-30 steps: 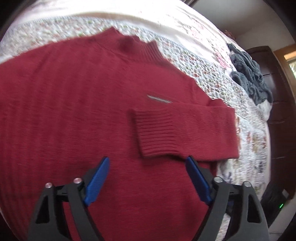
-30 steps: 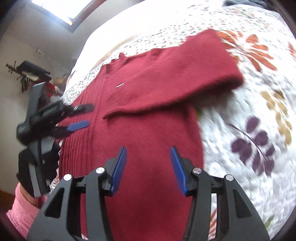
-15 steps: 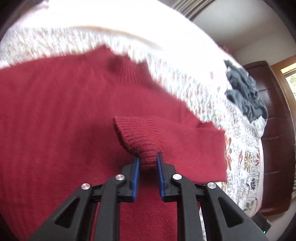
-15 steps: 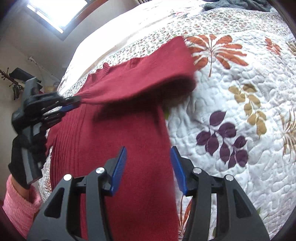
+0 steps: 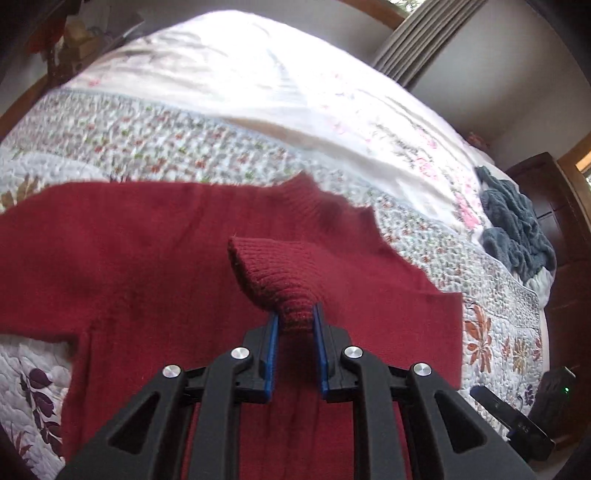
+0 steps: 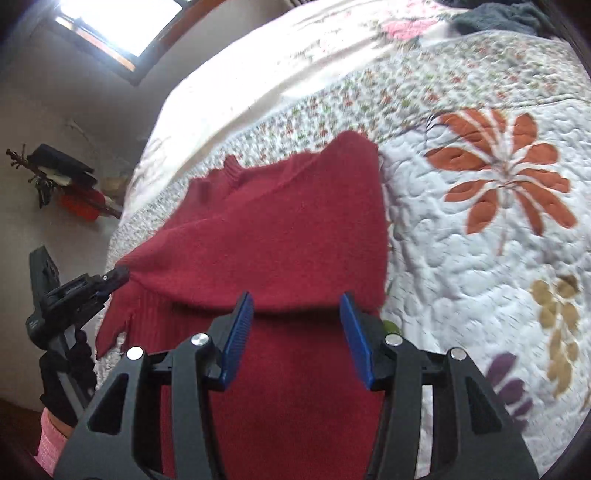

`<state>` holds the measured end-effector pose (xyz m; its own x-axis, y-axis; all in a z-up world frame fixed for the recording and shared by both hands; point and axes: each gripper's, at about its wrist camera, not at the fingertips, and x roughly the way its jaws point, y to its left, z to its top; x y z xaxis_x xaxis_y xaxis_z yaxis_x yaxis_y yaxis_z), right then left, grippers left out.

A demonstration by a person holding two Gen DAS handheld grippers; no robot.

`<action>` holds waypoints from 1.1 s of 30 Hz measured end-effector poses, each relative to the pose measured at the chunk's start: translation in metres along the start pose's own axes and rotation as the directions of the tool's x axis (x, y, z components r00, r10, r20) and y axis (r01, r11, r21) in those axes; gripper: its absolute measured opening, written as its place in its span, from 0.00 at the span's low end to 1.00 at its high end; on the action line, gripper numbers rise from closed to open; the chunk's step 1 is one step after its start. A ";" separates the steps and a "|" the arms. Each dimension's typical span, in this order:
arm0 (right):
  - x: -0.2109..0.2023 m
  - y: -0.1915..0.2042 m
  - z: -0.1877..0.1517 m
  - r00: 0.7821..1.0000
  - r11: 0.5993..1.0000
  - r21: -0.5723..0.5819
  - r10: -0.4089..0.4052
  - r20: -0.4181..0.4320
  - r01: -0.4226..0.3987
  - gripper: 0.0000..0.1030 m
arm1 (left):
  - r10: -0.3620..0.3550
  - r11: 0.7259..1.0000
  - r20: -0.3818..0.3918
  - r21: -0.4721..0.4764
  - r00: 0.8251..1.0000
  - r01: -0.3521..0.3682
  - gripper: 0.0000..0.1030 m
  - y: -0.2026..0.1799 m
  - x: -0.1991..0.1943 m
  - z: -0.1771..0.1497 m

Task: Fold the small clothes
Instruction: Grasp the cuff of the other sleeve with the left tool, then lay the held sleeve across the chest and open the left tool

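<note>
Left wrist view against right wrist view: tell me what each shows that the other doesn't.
Left wrist only: the ribbed cuff pinched in the left hand-held gripper, plus a dark wooden dresser. Right wrist only: the open right hand-held gripper, a window and a pink sleeve. Both: the red sweater on the floral quilt.

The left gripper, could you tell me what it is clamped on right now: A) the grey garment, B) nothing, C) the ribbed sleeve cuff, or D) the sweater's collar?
C: the left gripper pinches the ribbed sleeve cuff of the red sweater, lifted above the body.
</note>
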<state>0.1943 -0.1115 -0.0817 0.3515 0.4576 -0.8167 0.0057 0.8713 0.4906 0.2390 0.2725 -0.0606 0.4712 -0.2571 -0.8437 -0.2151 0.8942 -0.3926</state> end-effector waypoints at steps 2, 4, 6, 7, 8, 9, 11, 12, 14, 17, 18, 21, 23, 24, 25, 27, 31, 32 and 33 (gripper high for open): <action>0.017 -0.003 0.000 0.999 0.999 0.011 -0.031 -0.025 0.031 0.48 | 0.018 1.000 -0.026 -0.022 0.999 -0.019 0.16 0.013 0.013 -0.002; 0.033 -0.010 -0.001 0.998 0.998 0.035 -0.047 -0.050 0.049 0.46 | 0.044 0.998 -0.041 -0.031 0.998 -0.045 0.17 0.026 0.026 -0.005; 0.042 -0.016 -0.006 0.997 0.998 0.054 -0.034 -0.069 0.038 0.46 | 0.061 0.998 -0.065 -0.029 0.996 -0.063 0.19 0.037 0.039 -0.007; 0.045 -0.018 -0.007 0.997 0.998 0.054 -0.031 -0.075 0.035 0.46 | 0.074 0.997 -0.074 -0.025 0.995 -0.076 0.23 0.040 0.043 -0.009; 0.047 -0.018 -0.008 0.996 0.998 0.046 -0.033 -0.078 0.036 0.46 | 0.084 0.996 -0.081 -0.021 0.993 -0.086 0.26 0.043 0.047 -0.009; 0.049 -0.017 -0.009 0.996 0.999 0.030 -0.041 -0.080 0.043 0.46 | 0.095 0.995 -0.089 -0.016 0.991 -0.097 0.30 0.046 0.050 -0.010; 0.050 -0.014 -0.008 0.995 0.998 0.013 -0.055 -0.089 0.056 0.46 | 0.110 0.994 -0.083 -0.006 0.990 -0.111 0.36 0.053 0.047 -0.010; 0.049 -0.012 -0.007 0.994 0.998 0.009 -0.061 -0.094 0.062 0.46 | 0.121 0.993 -0.071 0.000 0.990 -0.121 0.38 0.054 0.043 -0.008; 0.042 -0.004 -0.003 0.993 0.997 0.005 -0.075 -0.096 0.076 0.48 | 0.167 0.986 -0.021 0.016 0.986 -0.166 0.37 0.054 0.025 -0.004; 0.019 0.023 0.005 0.999 0.999 -0.030 -0.023 -0.037 0.022 0.50 | 0.139 0.989 0.027 0.051 0.990 -0.140 0.39 0.041 0.004 0.002; 0.017 0.029 0.006 0.999 0.999 -0.035 -0.024 -0.035 0.022 0.52 | 0.120 0.990 0.031 0.069 0.992 -0.122 0.41 0.033 0.001 0.002; 0.025 0.052 0.009 0.998 0.998 -0.063 -0.034 -0.058 0.030 0.53 | 0.076 0.989 0.001 0.130 0.997 -0.075 0.42 0.003 0.008 -0.003; 0.038 0.062 0.009 0.995 0.994 -0.092 -0.069 -0.076 0.062 0.52 | 0.079 0.983 -0.034 0.170 0.996 -0.072 0.42 -0.010 0.024 -0.009; 0.048 0.064 0.008 0.991 0.991 -0.100 -0.098 -0.090 0.089 0.52 | 0.088 0.981 -0.045 0.178 0.995 -0.078 0.42 -0.013 0.031 -0.011; 0.057 0.062 0.008 0.988 0.991 -0.094 -0.107 -0.109 0.097 0.52 | 0.111 0.978 -0.062 0.185 0.992 -0.098 0.42 -0.013 0.042 -0.014; 0.075 0.055 0.006 0.981 0.990 -0.075 -0.128 -0.147 0.118 0.52 | 0.140 0.975 -0.092 0.183 0.986 -0.122 0.42 -0.009 0.058 -0.019; 0.093 0.042 0.000 0.979 0.992 -0.053 -0.125 -0.162 0.118 0.53 | 0.150 0.974 -0.121 0.190 0.981 -0.125 0.44 0.006 0.078 -0.028; 0.095 0.040 -0.001 0.981 0.992 -0.051 -0.120 -0.155 0.113 0.53 | 0.145 0.974 -0.117 0.194 0.982 -0.120 0.44 0.008 0.080 -0.030; 0.098 0.040 -0.003 0.981 0.992 -0.060 -0.122 -0.148 0.115 0.54 | 0.143 0.973 -0.113 0.197 0.983 -0.119 0.44 0.008 0.081 -0.032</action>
<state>0.2265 -0.0308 -0.1430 0.2061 0.3686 -0.9064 -0.0106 0.9271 0.3746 0.2483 0.2476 -0.1441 0.3362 -0.1663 -0.9270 -0.0964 0.9731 -0.2095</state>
